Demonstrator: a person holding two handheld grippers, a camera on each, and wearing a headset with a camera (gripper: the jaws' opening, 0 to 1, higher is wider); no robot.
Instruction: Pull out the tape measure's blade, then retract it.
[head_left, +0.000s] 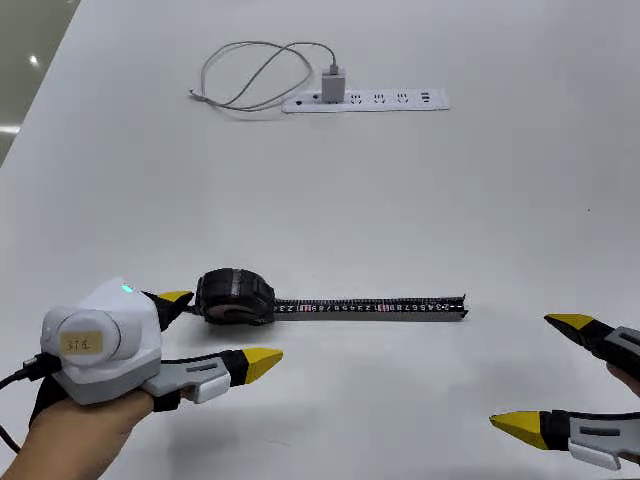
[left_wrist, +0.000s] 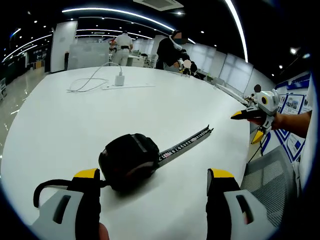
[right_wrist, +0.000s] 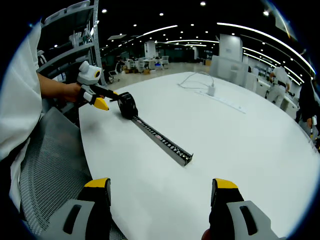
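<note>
A black tape measure (head_left: 235, 296) lies on the white table (head_left: 400, 200), its blade (head_left: 375, 307) pulled out to the right and flat on the surface. My left gripper (head_left: 218, 330) is open just left of the case (left_wrist: 131, 159), its yellow-tipped jaws on either side of it without touching. My right gripper (head_left: 545, 372) is open at the lower right, a little beyond the blade's end hook (right_wrist: 186, 159), with nothing between its jaws. The blade (right_wrist: 160, 140) runs from the case (right_wrist: 127, 105) toward the right gripper's camera.
A white power strip (head_left: 368, 100) with a plugged charger (head_left: 332, 82) and a looped grey cable (head_left: 250, 75) lies at the far side of the table. People stand in the background of the left gripper view. A mesh chair (right_wrist: 45, 165) is beside the table edge.
</note>
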